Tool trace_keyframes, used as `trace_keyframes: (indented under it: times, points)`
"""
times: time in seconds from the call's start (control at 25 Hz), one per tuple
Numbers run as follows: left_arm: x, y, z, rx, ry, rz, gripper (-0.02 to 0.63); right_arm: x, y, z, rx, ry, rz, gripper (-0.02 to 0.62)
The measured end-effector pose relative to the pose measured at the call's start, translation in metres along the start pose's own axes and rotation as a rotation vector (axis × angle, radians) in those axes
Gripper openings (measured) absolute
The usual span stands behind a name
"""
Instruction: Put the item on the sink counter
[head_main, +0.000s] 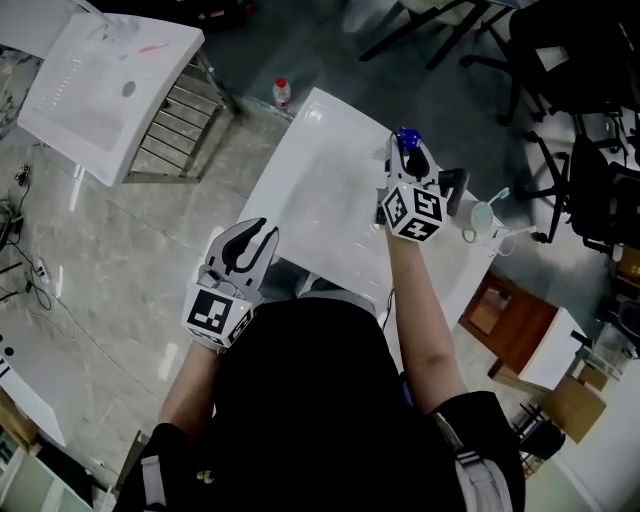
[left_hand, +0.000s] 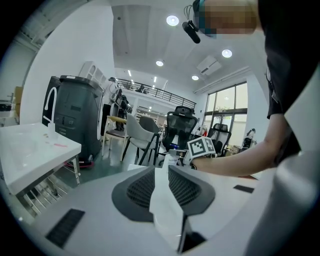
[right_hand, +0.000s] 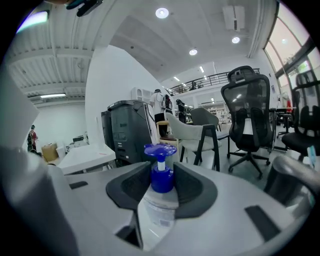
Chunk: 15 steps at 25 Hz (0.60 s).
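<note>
My right gripper (head_main: 409, 157) is clamping a clear pump bottle (right_hand: 159, 202) with a blue pump head, holding it upright over the white sink counter (head_main: 320, 190). My left gripper (head_main: 256, 236) is hovering at the counter's near edge, jaws slightly apart and gripping nothing.

Pump bottle (right_hand: 159, 207) base hidden inside right hand-held gripper (right_hand: 161, 168).

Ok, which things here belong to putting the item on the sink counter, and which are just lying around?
Job: pump bottle, right gripper clamped on it, sink counter.
Lying about: red-capped bottle on the floor, second sink on a rack, office chair.
</note>
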<state>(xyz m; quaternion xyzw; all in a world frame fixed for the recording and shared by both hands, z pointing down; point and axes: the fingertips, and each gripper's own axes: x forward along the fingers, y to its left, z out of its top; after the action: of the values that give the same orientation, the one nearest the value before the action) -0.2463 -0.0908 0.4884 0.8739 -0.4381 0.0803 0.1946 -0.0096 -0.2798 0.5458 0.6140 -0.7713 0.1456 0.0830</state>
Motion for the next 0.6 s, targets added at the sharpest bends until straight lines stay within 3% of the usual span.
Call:
trace_keyframes:
  times: [0.24, 0.6]
  points:
    - [0.000, -0.009, -0.003, 0.003, 0.012, -0.015, 0.097, 0.004, -0.003, -0.024, -0.026, 0.025, -0.021, 0.152]
    - [0.000, -0.010, -0.006, -0.003, 0.016, -0.012, 0.096, 0.004, 0.000, -0.030, -0.061, 0.000, -0.035, 0.160]
